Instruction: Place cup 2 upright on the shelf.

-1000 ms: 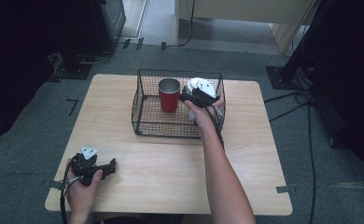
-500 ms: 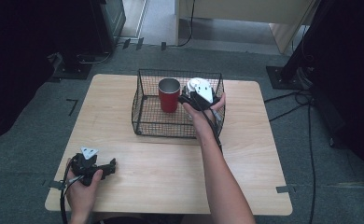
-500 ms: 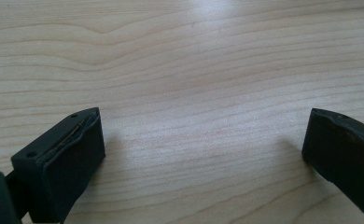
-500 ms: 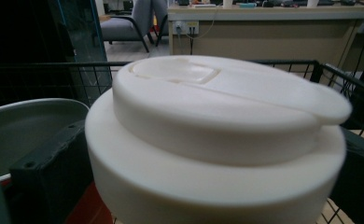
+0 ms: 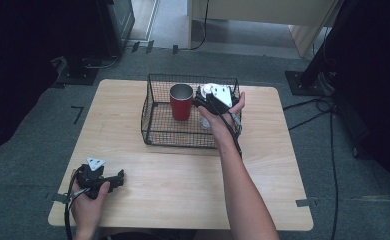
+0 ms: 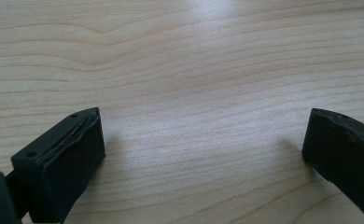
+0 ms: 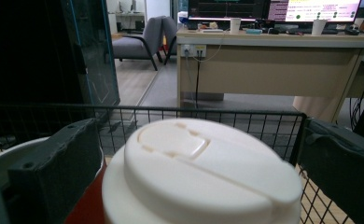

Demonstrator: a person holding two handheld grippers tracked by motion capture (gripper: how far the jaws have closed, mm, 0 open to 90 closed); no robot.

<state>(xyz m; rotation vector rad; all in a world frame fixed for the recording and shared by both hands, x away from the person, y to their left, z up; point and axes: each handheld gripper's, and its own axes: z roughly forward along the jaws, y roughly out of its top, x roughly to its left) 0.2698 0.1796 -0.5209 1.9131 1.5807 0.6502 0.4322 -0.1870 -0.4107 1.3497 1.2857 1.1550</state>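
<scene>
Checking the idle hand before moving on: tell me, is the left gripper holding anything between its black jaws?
No, the left gripper has its jaws wide apart over the bare light wooden table.

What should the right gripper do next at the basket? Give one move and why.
Probably lift the right gripper straight up, clear of the wire basket: its jaws have just been opening and flank the white-lidded cup without gripping, beside the red cup.
</scene>
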